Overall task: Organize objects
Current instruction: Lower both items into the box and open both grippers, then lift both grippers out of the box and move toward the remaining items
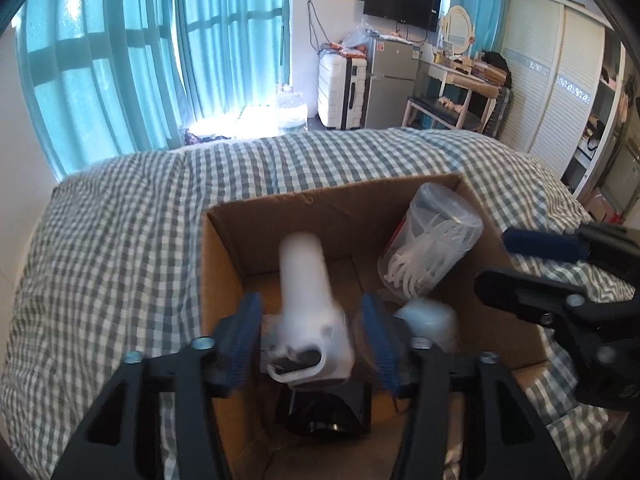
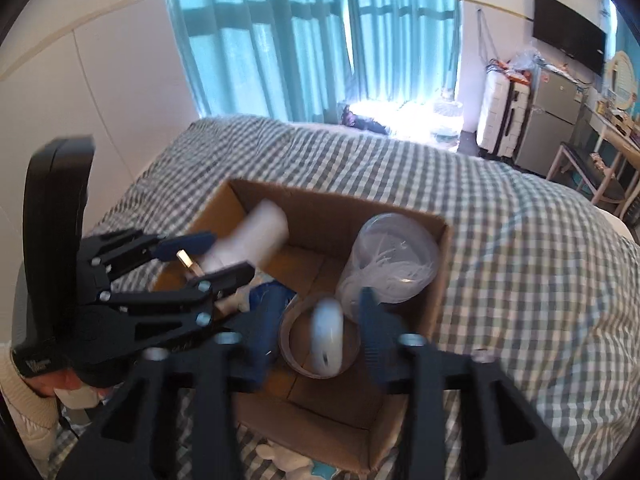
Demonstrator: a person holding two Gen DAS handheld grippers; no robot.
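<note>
Your checked bedspread (image 1: 120, 216) carries the open cardboard box (image 1: 224, 264), and most of the sorting looks done: a clear tub of white floss picks (image 1: 430, 248) leans in its far right corner and a roll of clear tape (image 2: 292, 344) lies on the floor. Your left gripper (image 1: 310, 338) hangs over the box, fingers spread with gaps either side of a blurred white tube (image 1: 306, 288). Your right gripper (image 2: 316, 334) is likewise wide, a blurred white mouse-like thing (image 2: 328, 336) loose between its fingers. Judging by this, both just need to settle.

Cardboard box (image 1: 224, 248) on checked bed (image 1: 120, 216)
</note>
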